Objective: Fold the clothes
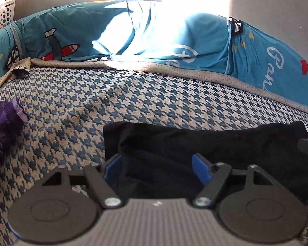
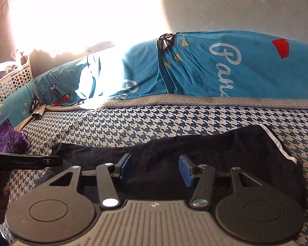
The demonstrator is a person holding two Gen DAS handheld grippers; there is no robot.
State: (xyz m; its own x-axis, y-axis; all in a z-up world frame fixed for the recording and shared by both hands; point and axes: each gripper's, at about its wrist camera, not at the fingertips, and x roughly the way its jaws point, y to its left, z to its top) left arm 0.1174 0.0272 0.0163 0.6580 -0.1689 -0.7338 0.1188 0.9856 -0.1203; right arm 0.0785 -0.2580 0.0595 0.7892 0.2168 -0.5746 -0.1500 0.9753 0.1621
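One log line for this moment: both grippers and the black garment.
left gripper: open over black garment | right gripper: open over it | garment: flat on houndstooth bedcover, released

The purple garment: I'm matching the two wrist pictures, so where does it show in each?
Left wrist: purple garment at the left edge, mid-height.
Right wrist: purple garment at the left edge, above the other tongs.
Shared landmark: white perforated basket, upper left in both.
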